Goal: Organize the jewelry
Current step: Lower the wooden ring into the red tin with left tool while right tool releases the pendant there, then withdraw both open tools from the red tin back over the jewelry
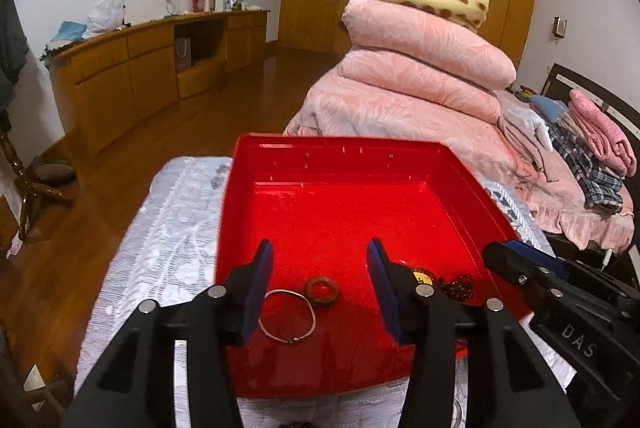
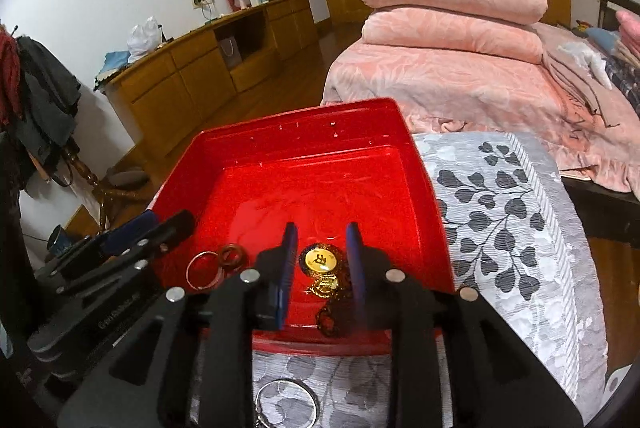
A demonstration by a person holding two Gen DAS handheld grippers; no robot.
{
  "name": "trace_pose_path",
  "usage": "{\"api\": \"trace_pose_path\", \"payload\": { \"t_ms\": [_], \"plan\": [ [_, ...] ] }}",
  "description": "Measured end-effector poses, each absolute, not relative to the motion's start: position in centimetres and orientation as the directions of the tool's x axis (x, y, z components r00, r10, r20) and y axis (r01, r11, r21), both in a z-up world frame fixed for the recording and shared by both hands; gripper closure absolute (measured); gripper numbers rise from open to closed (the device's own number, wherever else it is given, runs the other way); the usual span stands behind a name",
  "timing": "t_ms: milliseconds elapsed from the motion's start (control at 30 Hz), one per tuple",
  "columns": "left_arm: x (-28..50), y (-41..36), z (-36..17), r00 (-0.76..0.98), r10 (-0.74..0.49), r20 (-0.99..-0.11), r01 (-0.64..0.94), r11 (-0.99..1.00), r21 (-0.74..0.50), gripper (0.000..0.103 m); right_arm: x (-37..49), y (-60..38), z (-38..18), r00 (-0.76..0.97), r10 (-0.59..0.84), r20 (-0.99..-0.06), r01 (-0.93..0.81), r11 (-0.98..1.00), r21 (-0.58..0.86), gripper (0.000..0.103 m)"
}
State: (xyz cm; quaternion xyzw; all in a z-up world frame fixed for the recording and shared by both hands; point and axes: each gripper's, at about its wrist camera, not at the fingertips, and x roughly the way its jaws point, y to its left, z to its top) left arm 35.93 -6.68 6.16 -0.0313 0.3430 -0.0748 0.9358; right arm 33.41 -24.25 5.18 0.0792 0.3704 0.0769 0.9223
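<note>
A red tray (image 1: pixel 344 164) sat on the counter (image 2: pixel 500 188), which was covered with a grey leaf-pattern cloth. The tray had walls all round, likely so small things would not roll off.

The left tool (image 1: pixel 320 292) hung over the near part of the tray with its blue pads apart. Nothing was pinched between them. A silver bangle (image 1: pixel 286 316) and a small brown ring (image 1: pixel 321 291) lay flat on the tray floor below the gap, touching each other. The tool looked as if it had let them go there, so they would stay together.

The right tool (image 2: pixel 322 268) hung just beside it, also a little open and holding nothing. Under its gap lay a gold pendant (image 2: pixel 320 260), a second gold charm (image 2: pixel 326 286) and a dark beaded chain (image 2: pixel 330 320), bunched near the tray's front wall. Both tools pointed down into the tray, which kept the drop short and gentle.

One more silver ring (image 2: pixel 286 406) lay on the cloth outside the tray, in front of it. It probably needed to go in next, so the task seemed not yet done.
</note>
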Motion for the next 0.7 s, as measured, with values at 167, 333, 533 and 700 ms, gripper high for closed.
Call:
{"api": "trace_pose_path", "payload": {
  "t_ms": [167, 333, 533, 700],
  "plan": [
    [32.6, -5.0, 7.6, 0.786, -0.160, -0.597, 0.127, 0.987, -0.096, 0.049, 30.1, -24.7, 6.2, 0.742, 0.201, -0.640, -0.095, 0.976, 0.196, 0.068],
    [28.3, -2.8, 7.4, 0.814, -0.109, -0.570, 0.099, 0.994, -0.048, 0.036, 25.3, -25.0, 5.5, 0.756, 0.170, -0.632, -0.092, 0.984, 0.155, 0.057],
    [23.0, -0.3, 5.0, 0.802, -0.070, -0.593, 0.057, 0.998, -0.040, 0.023, 20.0, -25.1, 2.3, 0.735, 0.128, -0.666, -0.073, 0.991, 0.109, 0.037],
    [20.2, 0.4, 3.3, 0.774, -0.070, -0.629, 0.050, 0.998, -0.048, 0.023, 17.7, -25.0, 0.5, 0.698, 0.132, -0.704, -0.075, 0.991, 0.112, 0.034]
  ]
}}
